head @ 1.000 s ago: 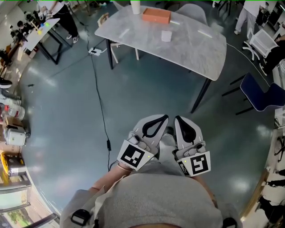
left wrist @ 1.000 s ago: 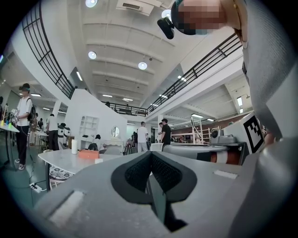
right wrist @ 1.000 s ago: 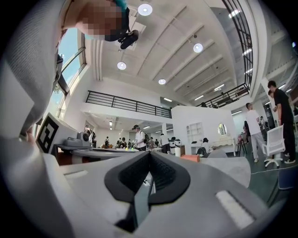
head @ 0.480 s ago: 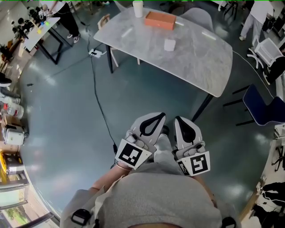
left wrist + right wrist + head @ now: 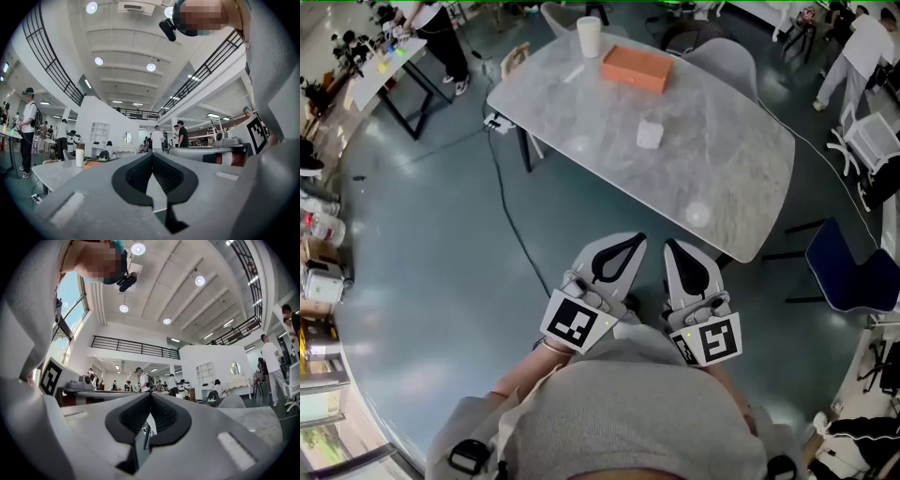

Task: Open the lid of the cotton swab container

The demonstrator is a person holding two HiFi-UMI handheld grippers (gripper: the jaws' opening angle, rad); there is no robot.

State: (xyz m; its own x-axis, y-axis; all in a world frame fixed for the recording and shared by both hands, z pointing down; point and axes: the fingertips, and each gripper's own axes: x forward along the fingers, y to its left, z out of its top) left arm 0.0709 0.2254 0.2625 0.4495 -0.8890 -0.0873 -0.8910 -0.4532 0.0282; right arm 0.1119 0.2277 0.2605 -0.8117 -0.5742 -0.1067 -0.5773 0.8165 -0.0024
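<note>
Approach step: left tongs [image 5: 630,240] and right tongs [image 5: 669,246] both closed, empty, short of tabletop [image 5: 722,159]; next, reach container [image 5: 649,132] and open tongs.

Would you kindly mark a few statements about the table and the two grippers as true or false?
1. The left gripper and the right gripper are both shut, with nothing between their jaws. True.
2. The orange box lies on the floor. False: it lies on the table, near its far end.
3. The small white container stands on the table, apart from both grippers. True.
4. The left gripper grips the white cup. False: the cup stands alone at the table's far edge, and neither gripper is over the table.
</note>
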